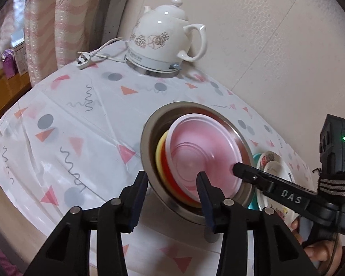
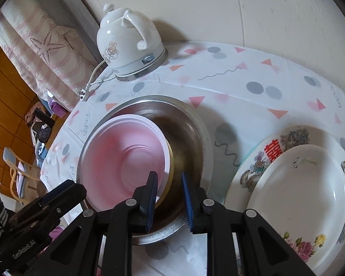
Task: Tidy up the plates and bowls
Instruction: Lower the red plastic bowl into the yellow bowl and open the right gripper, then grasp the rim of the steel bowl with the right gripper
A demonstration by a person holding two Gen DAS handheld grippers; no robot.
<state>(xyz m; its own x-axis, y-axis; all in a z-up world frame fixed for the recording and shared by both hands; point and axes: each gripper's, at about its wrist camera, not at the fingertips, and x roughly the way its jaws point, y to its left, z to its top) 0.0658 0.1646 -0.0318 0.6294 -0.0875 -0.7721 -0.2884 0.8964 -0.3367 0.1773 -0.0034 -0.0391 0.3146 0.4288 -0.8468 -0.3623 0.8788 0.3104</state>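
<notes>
A steel bowl [image 1: 147,138] [image 2: 195,124] sits on the patterned tablecloth. Inside it a nested stack leans tilted: a pink bowl [image 1: 202,151] [image 2: 122,151] on top, red [image 1: 170,174] and yellow [image 1: 159,154] bowls under it. My right gripper [image 2: 169,173] [image 1: 239,168] is shut on the stack's near rim, one finger inside the pink bowl and the other outside the stack. My left gripper [image 1: 172,173] [image 2: 64,193] stands open at the steel bowl's near-left rim; its pads press on nothing. The pink bowl looks blurred.
To the right lie a flowered plate [image 2: 276,142] [image 1: 268,158] with a plain white plate [image 2: 299,195] on it. At the back by the wall stands a white kettle [image 1: 163,36] [image 2: 126,43], its plug [image 1: 84,59] on the cloth. The table's edge drops off at the left.
</notes>
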